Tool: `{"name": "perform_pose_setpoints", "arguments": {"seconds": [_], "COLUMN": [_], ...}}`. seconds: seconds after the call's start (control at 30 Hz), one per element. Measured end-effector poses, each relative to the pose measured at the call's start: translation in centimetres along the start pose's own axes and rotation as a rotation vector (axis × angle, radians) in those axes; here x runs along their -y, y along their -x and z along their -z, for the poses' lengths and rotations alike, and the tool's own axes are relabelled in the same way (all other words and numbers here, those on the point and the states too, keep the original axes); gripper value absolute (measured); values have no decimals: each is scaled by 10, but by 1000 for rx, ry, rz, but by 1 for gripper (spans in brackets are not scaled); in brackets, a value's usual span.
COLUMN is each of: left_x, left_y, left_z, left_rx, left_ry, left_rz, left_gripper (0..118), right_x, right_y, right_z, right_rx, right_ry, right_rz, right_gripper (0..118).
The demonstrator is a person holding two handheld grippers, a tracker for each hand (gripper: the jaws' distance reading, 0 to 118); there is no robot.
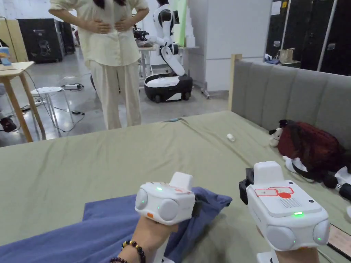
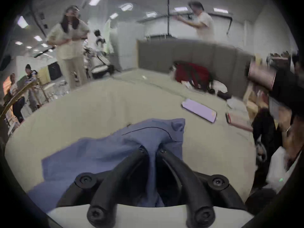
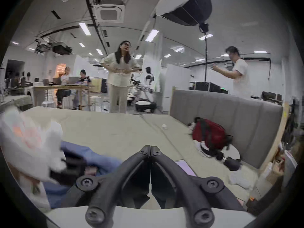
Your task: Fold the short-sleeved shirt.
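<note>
A blue short-sleeved shirt [image 1: 103, 226] lies on the olive-green bed sheet [image 1: 103, 161] at the near left. In the left gripper view my left gripper [image 2: 152, 150] is shut on a bunched ridge of the blue shirt [image 2: 98, 156], and the cloth runs back between its black jaws. The head view has that gripper's white body [image 1: 166, 202] sitting over the shirt's right edge. My right gripper [image 3: 150, 147] hangs over bare sheet to the right of the shirt [image 3: 92, 159], jaws pressed together with nothing between them. Its white body [image 1: 286, 212] is near the bed's right front.
A red backpack [image 1: 308, 143] and a plush toy [image 1: 276, 135] lie against the grey headboard [image 1: 291, 92]. A small white object [image 1: 231, 137] rests mid-bed. A phone [image 2: 199, 109] lies right of the shirt. A person [image 1: 109, 51] stands past the far edge, near a white robot [image 1: 166, 51].
</note>
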State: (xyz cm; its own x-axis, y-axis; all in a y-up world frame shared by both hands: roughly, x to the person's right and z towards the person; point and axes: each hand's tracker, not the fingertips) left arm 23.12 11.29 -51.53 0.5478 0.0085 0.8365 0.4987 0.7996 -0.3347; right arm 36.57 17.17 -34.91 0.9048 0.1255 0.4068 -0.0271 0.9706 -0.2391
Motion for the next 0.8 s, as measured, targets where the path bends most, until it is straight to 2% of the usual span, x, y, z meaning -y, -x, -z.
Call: {"name": "perform_pose_setpoints", "arguments": {"seconds": [0.2, 0.23, 0.27, 0.33, 0.37, 0.43, 0.5, 0.53, 0.57, 0.63, 0.67, 0.7, 0.8], "left_x": [40, 39, 37, 27, 24, 11, 3, 3, 4, 14, 20, 31, 65], "left_y": [-9, -7, -4, -2, 2, 9, 22, 32, 46, 71, 81, 99, 135], "left_z": [37, 35, 32, 23, 16, -11, -37, -56, -72, -112, -128, -146, -198], "left_rx": [2, 0, 1, -29, -48, -62, -96, -131, -151, -231, -279, -330, -425], "left_ry": [56, 49, 45, 38, 18, -85, -77, -113, -149, -211, -224, -228, -233], "left_rz": [-33, -31, -29, -5, 9, 21, -34, -62, -79, -117, -141, -161, -212], "left_gripper": [7, 10, 20, 92, 118, 105, 105, 100, 86, 31, 11, 2, 0], "right_x": [18, 25, 27, 29, 25, 22, 19, 17, 15, 12, 10, 9, 3], "right_y": [-19, -18, -16, -10, -4, 6, 19, 27, 34, 52, 61, 72, 103], "right_z": [-1, 11, 13, 14, 12, 11, 11, 12, 12, 14, 15, 16, 16], "right_rx": [27, 23, 19, 3, -6, -29, -53, -68, -82, -120, -137, -160, -225], "right_ry": [42, 50, 56, 66, 66, 62, 55, 50, 46, 36, 34, 30, 27], "right_rz": [6, 6, 6, 7, 6, 3, 2, 0, -1, 0, -2, -4, -13], "right_gripper": [1, 1, 1, 1, 1, 1, 1, 1, 1, 1, 1, 1, 1]}}
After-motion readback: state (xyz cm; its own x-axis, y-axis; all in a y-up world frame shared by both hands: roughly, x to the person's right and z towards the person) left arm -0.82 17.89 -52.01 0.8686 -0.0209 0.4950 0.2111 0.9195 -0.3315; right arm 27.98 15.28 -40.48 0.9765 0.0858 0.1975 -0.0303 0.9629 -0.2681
